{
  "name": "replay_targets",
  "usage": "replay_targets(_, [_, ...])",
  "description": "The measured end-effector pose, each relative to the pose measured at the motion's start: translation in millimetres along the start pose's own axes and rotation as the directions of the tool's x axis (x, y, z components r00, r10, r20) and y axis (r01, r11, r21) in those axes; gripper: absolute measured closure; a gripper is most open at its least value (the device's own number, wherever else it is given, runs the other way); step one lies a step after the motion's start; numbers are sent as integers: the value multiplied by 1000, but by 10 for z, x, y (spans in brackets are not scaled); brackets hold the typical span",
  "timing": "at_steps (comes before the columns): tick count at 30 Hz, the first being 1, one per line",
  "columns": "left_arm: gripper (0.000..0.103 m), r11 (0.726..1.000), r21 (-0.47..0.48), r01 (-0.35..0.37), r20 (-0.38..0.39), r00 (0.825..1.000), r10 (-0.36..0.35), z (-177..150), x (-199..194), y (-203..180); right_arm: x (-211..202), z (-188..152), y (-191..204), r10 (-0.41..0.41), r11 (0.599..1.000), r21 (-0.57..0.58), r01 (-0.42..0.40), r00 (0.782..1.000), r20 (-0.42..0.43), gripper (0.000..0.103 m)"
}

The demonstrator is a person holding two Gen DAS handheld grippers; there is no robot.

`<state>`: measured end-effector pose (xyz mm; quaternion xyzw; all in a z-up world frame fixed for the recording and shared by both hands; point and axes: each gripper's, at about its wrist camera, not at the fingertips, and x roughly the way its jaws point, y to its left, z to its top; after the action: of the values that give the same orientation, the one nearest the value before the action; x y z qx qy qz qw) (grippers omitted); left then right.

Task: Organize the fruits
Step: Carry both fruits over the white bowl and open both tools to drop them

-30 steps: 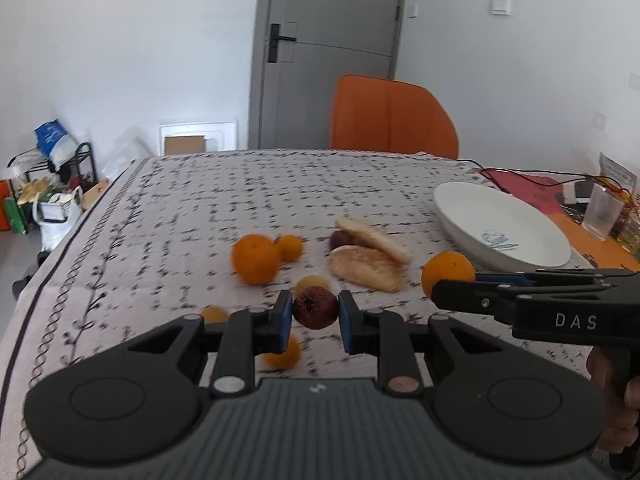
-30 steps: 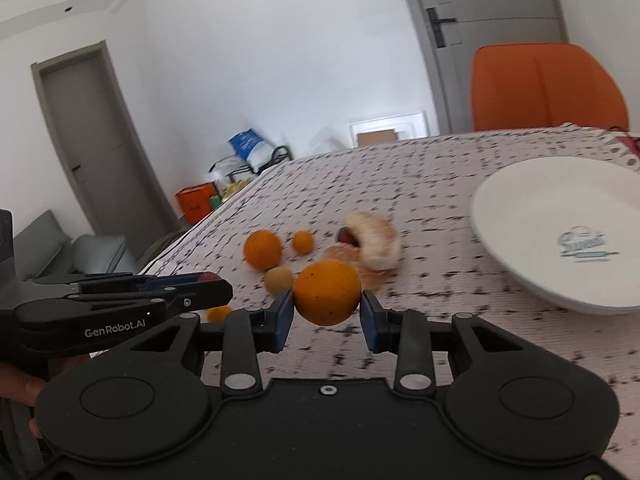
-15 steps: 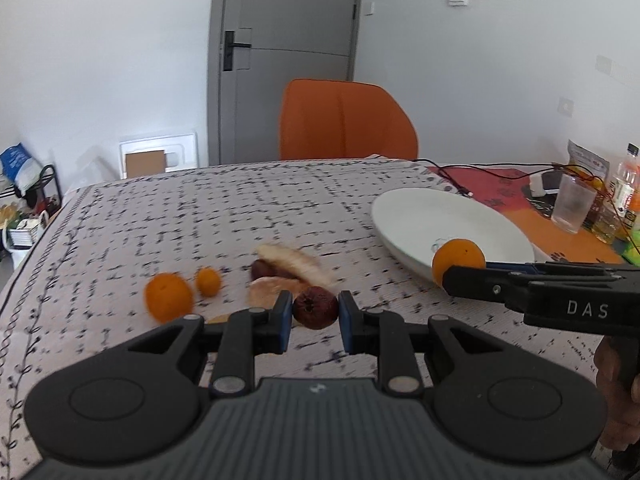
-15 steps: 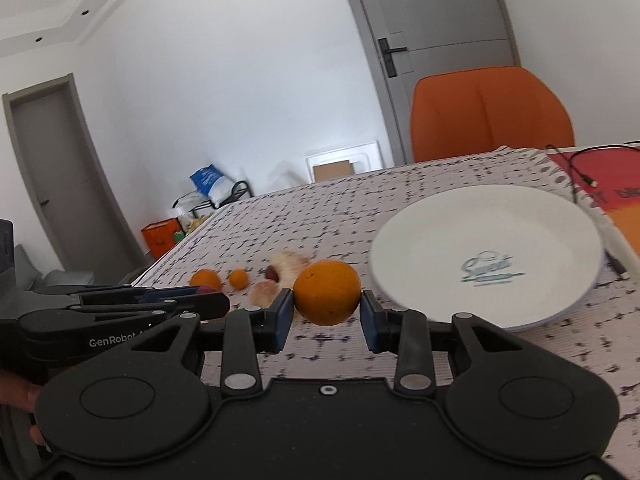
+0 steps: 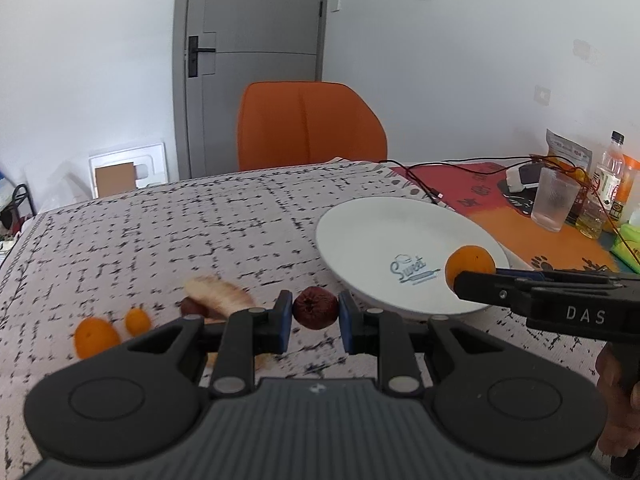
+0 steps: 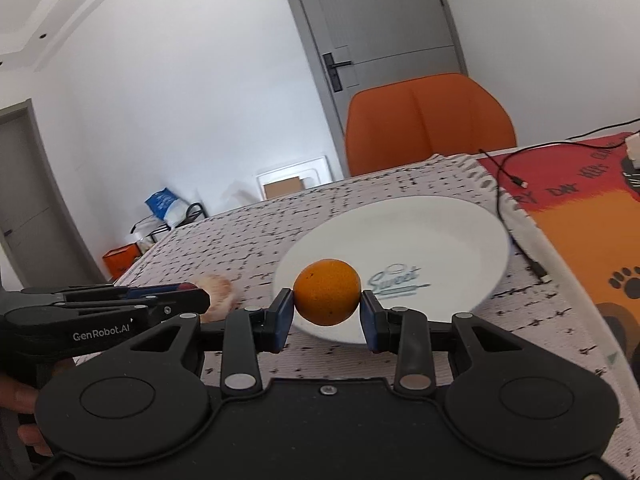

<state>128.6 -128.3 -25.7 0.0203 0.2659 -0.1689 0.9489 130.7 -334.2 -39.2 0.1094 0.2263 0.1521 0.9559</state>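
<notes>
carrying both fruits: right gripper [image 6: 327,316] is clamping the orange [image 6: 327,292] over the plate's [image 5: 360,220] near edge, left gripper [image 5: 314,322] is pinching a dark red fruit [image 5: 315,307] just short of it. lowering inside the rim before releasing should be stopping rolls.

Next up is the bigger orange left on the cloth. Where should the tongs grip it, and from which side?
Grip the big orange across its widest middle, coming from above. It is round, so any axis works, but a small orange sits close on its right and leaves little room for a side approach.

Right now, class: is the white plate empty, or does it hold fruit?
Empty: the white plate shows only its printed logo; the orange is gripped above it.
</notes>
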Motion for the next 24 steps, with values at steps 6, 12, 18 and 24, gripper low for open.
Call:
replay_targets(6, [80, 1000, 17, 21, -7, 1000, -21, 80, 145, -112, 12, -5, -129, -21, 1000, 18, 21, 1000, 3, 69])
replay_targets(12, [80, 998, 37, 40, -12, 999, -40, 154, 282, -227, 44, -8, -237, -37, 999, 31, 37, 999, -1, 69])
replay_targets(18, [80, 998, 44, 53, -14, 999, -53, 220, 404, -287, 96, -4, -270, -37, 999, 34, 37, 999, -11, 69])
replay_targets(24, [80, 996, 49, 76, -35, 997, -75, 237, 533, -351, 108, -24, -285, -45, 998, 41, 46, 999, -26, 68])
